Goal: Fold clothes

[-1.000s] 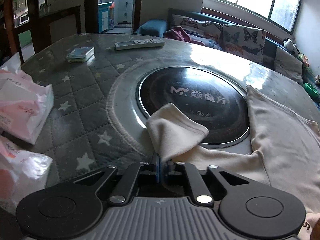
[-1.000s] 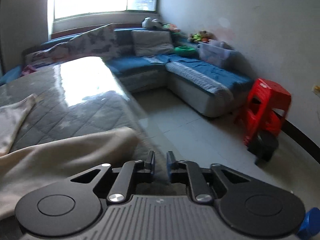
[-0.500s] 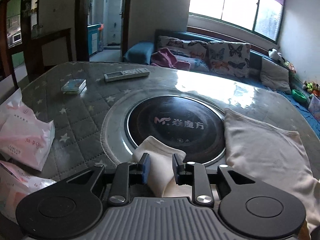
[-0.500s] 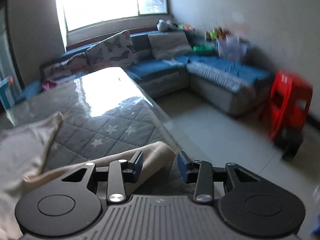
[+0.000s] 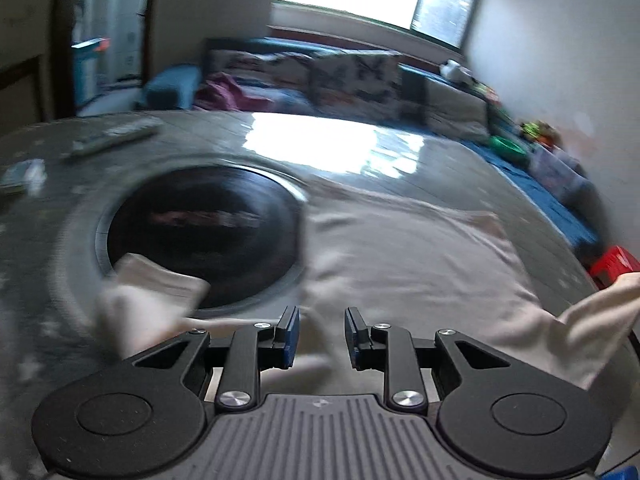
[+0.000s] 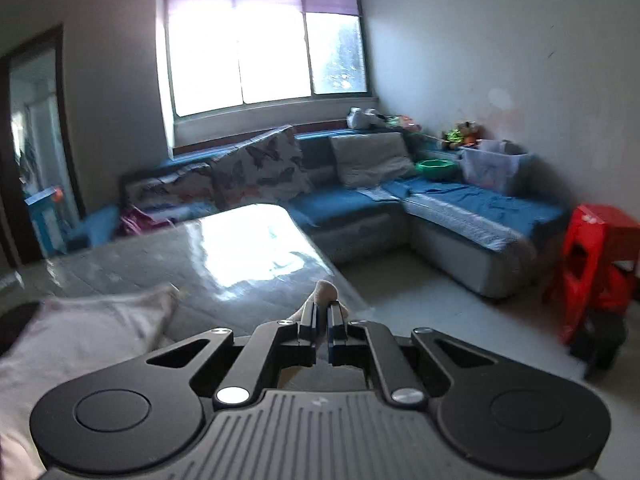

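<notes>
**Right claw pinches the sleeve, left claw spread over the shirt**

Right claw [image 6: 321,312] first: we see its fingers pressed together on a nub of cream fabric, a sleeve end of the cream shirt [image 5: 408,264], which pokes up just past the fingertips. From the left camera, that same sleeve is lifted off the worktop [image 5: 328,148] at far right, rising to a point beside the left claw's frame.

Left claw [image 5: 321,332] now: we find it spread, blue pads apart, nothing between them, hovering just above the near edge of the shirt. The shirt lies flat ahead of this claw and to its right. Ahead and left of it, the other sleeve [image 5: 152,300] is folded over, its cuff resting on the rim of the dark round panel [image 5: 200,232] set into the worktop. This view is blurred.

Far ahead left of the left claw, a remote [image 5: 114,138] lies on the quilted surface. Beyond the right claw sits a blue sofa [image 6: 460,204], with a red stool [image 6: 600,260] off to its right.
</notes>
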Available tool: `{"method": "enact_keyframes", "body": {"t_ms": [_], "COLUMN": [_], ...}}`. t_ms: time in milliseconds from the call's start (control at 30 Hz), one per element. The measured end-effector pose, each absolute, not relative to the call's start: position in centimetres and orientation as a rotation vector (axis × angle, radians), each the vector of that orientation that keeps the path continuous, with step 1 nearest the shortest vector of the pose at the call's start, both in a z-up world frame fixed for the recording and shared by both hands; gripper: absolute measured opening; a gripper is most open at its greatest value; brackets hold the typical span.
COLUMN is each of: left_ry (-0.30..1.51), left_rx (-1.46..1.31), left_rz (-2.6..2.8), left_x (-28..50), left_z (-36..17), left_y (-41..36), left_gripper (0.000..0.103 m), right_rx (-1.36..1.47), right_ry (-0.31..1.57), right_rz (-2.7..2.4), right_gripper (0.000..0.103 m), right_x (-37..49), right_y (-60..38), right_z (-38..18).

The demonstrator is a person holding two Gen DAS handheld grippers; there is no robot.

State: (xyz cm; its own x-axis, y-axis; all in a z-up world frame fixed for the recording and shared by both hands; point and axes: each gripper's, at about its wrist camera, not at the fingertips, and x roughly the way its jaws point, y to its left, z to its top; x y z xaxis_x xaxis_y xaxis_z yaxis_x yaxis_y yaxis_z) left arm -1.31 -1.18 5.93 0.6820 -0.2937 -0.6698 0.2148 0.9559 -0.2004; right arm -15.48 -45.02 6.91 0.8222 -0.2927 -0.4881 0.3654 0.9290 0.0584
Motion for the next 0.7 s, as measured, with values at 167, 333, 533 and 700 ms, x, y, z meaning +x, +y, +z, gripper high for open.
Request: {"method": "enact_keyframes", "body": {"t_ms": [167,333,533,700], "left_ry": [0.806,0.845,0.885,0.879], "left_rx": [-0.052,-0.018,0.007,0.039], "left_rz": [-0.411,-0.497,-0.567,-0.634], "left_x": [-1.7,-2.7,-3.8,-4.8], "left_z": [4.8,3.7,2.8,2.6], "left_y": [-4.8,-6.9,-7.3,-7.7], "left_gripper": [0.027,0.027,0.027,0.032], "right_rx": [0.158,0.135,0.122,0.088], "right_ry": [0.613,0.629,0.716,0.718], "right_rz": [-0.454,-0.309,-0.256,-0.274], "right_gripper": [0.019,0.028,0.031,0.032], "right_x": [-16.1,-14.5,-10.4,-8.7], "right_y": [-47.0,-44.9,-43.6,-44.0], "right_z": [4.8,5.1,2.2,1.7]}}
